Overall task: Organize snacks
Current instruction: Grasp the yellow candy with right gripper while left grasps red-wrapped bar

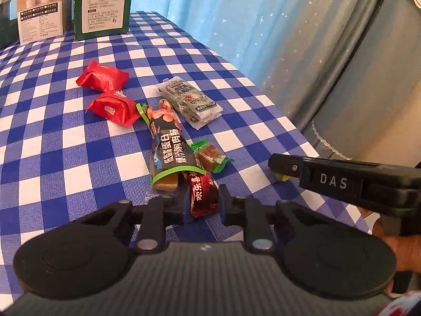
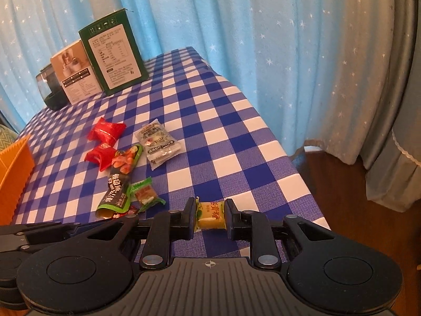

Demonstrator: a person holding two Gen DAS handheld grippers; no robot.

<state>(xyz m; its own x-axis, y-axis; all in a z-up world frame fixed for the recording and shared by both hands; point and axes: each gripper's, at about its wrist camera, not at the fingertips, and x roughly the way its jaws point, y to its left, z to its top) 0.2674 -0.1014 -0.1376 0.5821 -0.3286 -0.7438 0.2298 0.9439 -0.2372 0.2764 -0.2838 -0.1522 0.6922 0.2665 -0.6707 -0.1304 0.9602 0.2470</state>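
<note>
Left claw [image 1: 204, 202] is clamped on a dark red candy [image 1: 203, 196] at six o'clock of the snack cluster on the checked surface [image 1: 65, 142], while the right claw [image 2: 210, 217] is pinched tight on a yellow candy [image 2: 210, 214] near the surface's three o'clock edge. From nine toward three o'clock lie two red packets [image 1: 105, 92], a long sausage stick [image 1: 168, 147], a green-wrapped sweet [image 1: 210, 156] and a clear sachet [image 1: 189, 100]. An orange bin [image 2: 13, 173] sits at nine o'clock in the right view.

Green carton [image 2: 115, 58] and white carton [image 2: 75, 72] stand upright before the starry blue curtain [image 2: 263, 39]
</note>
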